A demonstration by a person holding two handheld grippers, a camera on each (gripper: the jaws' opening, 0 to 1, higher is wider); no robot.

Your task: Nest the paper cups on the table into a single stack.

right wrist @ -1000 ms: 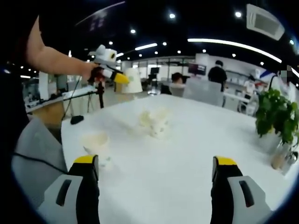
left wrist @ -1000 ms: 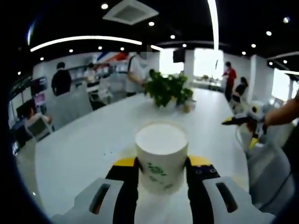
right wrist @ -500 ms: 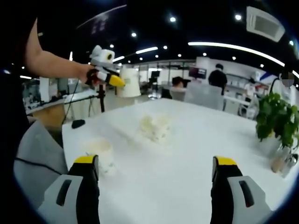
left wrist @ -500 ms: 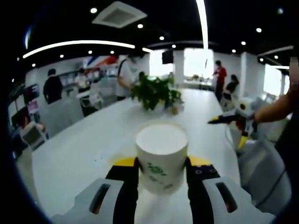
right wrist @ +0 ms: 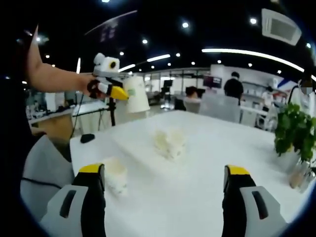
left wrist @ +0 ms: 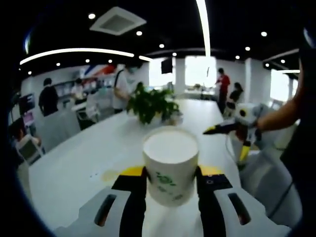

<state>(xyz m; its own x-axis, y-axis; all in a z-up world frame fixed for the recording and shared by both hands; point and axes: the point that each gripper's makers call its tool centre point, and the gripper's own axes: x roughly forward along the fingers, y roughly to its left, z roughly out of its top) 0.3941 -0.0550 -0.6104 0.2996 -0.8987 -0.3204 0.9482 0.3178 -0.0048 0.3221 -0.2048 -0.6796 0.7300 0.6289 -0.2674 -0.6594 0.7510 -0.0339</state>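
The left gripper point(left wrist: 171, 185) is clamped on an upright paper cup point(left wrist: 171, 165) (green print on its side), held up off the white table point(left wrist: 74, 173); its inside cannot be made out. The right gripper point(right wrist: 165, 190) hangs with jaws wide apart, gripping nothing. A second cup point(right wrist: 116, 175) stands near the table's edge, just beside the right gripper's left jaw — a blurred cluster of cups point(right wrist: 170, 143) sits toward the middle. A potted plant point(right wrist: 292, 131) stands further along the table.

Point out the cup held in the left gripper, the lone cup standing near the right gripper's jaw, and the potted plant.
held paper cup point(left wrist: 170, 170), left gripper view: its printed side wall.
lone paper cup point(right wrist: 116, 174), right gripper view: its side wall.
potted plant point(left wrist: 150, 103), left gripper view: its leaves.
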